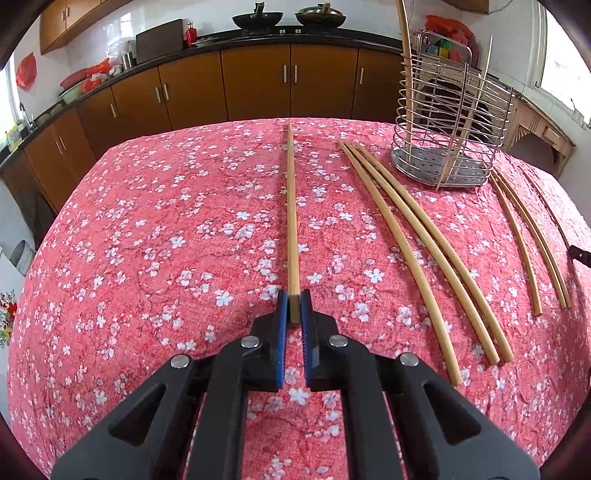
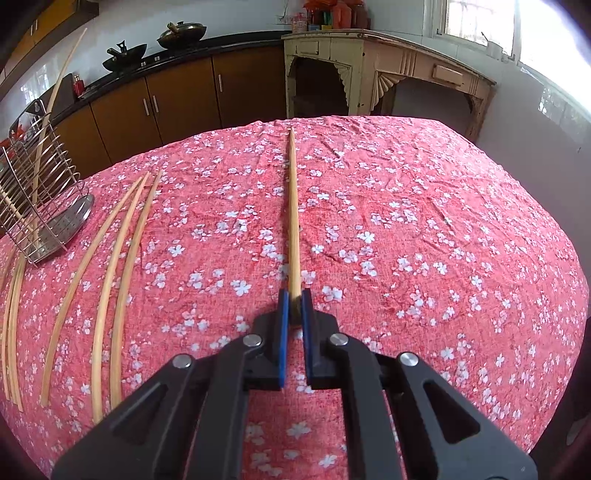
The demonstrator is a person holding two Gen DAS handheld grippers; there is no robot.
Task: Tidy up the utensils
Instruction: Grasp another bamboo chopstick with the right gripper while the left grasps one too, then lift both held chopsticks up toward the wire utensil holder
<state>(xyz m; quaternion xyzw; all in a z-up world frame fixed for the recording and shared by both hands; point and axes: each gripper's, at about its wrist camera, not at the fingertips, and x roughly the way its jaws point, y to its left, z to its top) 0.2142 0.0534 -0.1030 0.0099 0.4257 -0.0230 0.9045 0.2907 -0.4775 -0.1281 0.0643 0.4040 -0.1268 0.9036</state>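
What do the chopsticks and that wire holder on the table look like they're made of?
Chopsticks: probably bamboo or light wood, pale tan and matte, with faint lengthwise grain. Holder: metal, likely stainless steel, with thin shiny silver wires and a perforated, brushed-looking tray at the base.

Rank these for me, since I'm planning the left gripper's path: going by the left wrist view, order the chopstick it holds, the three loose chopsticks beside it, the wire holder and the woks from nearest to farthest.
1. Held chopstick, clamped in the left gripper.
2. Three loose chopsticks, on the cloth to its right.
3. Wire holder, far right of the table.
4. Woks, on the back counter.
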